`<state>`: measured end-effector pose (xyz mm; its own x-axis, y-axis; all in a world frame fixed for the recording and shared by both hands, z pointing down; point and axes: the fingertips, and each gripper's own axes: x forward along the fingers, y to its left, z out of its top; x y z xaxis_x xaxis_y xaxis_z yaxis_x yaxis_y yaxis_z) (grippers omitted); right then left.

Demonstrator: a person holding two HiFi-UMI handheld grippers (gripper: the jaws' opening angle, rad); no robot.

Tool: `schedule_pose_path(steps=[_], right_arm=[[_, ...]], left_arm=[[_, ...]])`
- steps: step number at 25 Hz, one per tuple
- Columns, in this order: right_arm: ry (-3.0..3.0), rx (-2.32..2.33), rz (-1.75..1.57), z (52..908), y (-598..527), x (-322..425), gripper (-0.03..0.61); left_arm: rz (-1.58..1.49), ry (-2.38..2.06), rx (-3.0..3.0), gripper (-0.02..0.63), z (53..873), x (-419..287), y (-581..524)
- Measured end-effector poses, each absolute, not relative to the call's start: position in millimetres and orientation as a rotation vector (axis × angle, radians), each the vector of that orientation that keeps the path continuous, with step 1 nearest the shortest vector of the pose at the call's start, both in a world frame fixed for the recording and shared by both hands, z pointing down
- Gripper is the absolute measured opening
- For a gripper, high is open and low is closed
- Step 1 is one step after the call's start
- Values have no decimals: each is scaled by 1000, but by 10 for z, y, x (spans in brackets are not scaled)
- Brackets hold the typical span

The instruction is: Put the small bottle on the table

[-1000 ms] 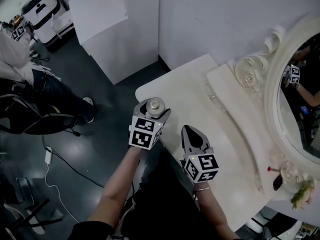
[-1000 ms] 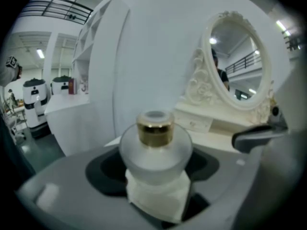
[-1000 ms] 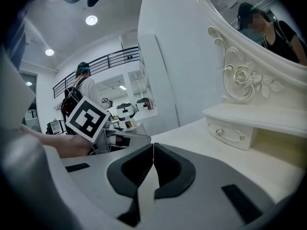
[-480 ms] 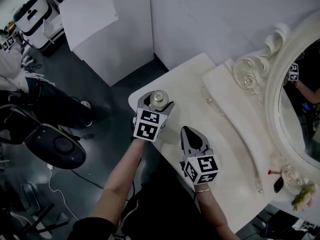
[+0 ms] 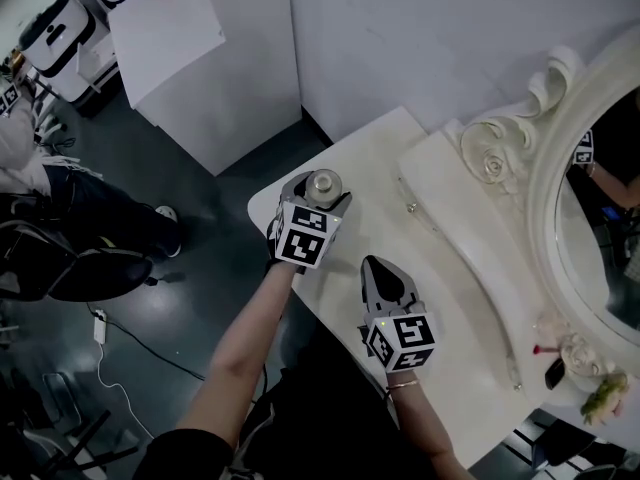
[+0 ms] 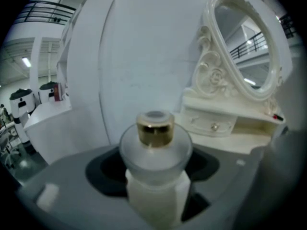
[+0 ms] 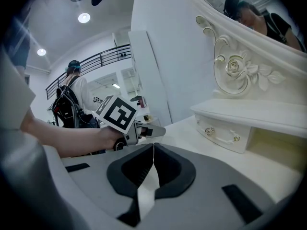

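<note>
A small frosted bottle (image 6: 154, 159) with a gold cap stands upright between the jaws of my left gripper (image 5: 316, 190), which is shut on it. In the head view the small bottle's cap (image 5: 322, 182) shows over the left corner of the cream dressing table (image 5: 372, 173); whether it touches the top I cannot tell. My right gripper (image 5: 383, 273) is shut and holds nothing, over the table's near edge. From the right gripper view the left gripper (image 7: 144, 131) shows just beyond my closed fingertips.
An ornate oval mirror (image 5: 590, 198) on a raised shelf with a small drawer (image 7: 221, 133) fills the table's right side. A white cabinet (image 5: 205, 68) stands beyond the table. A person sits on a chair (image 5: 60, 268) at the left; a cable (image 5: 130, 328) lies on the dark floor.
My left gripper has carried the bottle a little forward and right, further in over the table's corner. The right gripper has hardly moved.
</note>
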<state>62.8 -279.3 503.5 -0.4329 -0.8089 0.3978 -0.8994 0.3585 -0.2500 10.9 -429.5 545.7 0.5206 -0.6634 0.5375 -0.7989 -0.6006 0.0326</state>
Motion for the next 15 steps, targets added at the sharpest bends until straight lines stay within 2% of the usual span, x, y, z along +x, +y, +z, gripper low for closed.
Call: schedule_pose_path(steps=[15], right_arm=[[-2405, 1556, 657, 5041, -2795, 733, 5]], left_arm=[[764, -1212, 2503, 337, 5572, 284, -4515]])
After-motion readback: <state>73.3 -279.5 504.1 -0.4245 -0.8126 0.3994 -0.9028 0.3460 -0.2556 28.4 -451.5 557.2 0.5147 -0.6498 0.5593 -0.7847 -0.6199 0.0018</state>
